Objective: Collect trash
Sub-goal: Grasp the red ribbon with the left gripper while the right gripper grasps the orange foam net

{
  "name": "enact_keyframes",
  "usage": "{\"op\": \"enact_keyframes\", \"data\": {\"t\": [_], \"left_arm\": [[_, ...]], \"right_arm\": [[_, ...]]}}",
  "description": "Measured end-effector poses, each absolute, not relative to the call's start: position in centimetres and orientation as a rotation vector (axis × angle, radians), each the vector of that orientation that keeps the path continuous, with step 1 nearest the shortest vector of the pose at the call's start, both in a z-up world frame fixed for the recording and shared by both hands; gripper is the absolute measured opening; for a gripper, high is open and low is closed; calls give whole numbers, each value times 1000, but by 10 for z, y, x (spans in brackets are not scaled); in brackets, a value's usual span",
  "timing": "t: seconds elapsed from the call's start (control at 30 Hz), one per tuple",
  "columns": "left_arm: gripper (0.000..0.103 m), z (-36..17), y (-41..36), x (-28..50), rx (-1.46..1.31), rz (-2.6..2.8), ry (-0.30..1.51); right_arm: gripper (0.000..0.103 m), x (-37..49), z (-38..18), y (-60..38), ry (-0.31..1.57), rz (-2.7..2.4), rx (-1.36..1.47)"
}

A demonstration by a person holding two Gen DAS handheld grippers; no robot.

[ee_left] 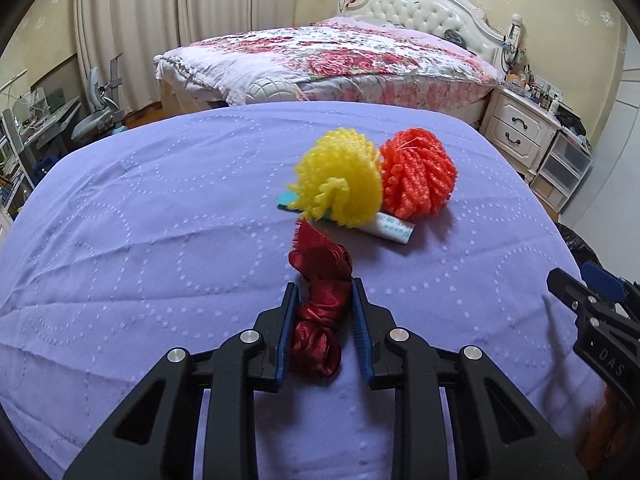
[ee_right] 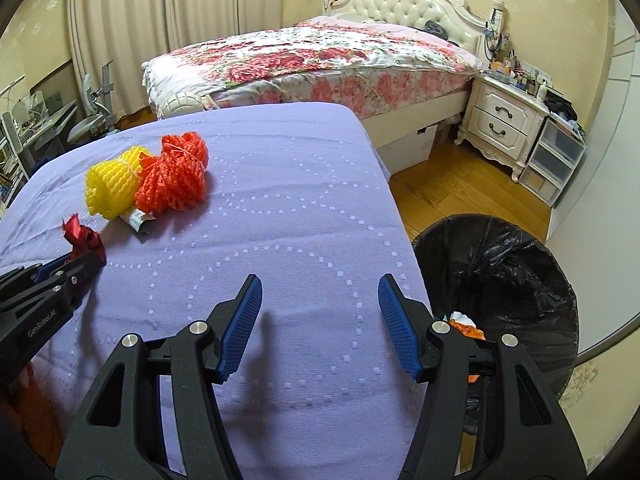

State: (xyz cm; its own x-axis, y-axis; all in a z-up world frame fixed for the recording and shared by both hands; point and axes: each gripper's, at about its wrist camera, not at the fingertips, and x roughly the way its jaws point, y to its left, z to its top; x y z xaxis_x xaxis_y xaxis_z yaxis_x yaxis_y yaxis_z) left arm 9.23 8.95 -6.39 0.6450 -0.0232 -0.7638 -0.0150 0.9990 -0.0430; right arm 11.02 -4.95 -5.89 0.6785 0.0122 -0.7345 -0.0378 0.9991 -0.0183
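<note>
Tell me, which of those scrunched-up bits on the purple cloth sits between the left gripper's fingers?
The dark red ribbon bundle, nearest the left gripper. The yellow foam net and orange foam net lie farther back, untouched.

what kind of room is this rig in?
A home bedroom, most likely: a bed with floral bedding and a tufted headboard, a white nightstand, and curtains behind.

Glossy red ribbon (ee_left: 318,316); matt quilted cloth (ee_left: 160,240) (lilac).
</note>
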Motion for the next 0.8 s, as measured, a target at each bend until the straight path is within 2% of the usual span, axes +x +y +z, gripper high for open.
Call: {"op": "enact_keyframes", "data": {"t": [0.4,0.73,0.8], "left_arm": [[27,-60,161,84,-84,134,850],[27,-59,220,84,-123,243,836],[27,-60,226,84,-127,254,834]], "right_arm": [[59,115,-37,-3,779,104,-94],[59,155,-31,36,784,155,-86],[62,163,-31,40,786,158,-70]]}}
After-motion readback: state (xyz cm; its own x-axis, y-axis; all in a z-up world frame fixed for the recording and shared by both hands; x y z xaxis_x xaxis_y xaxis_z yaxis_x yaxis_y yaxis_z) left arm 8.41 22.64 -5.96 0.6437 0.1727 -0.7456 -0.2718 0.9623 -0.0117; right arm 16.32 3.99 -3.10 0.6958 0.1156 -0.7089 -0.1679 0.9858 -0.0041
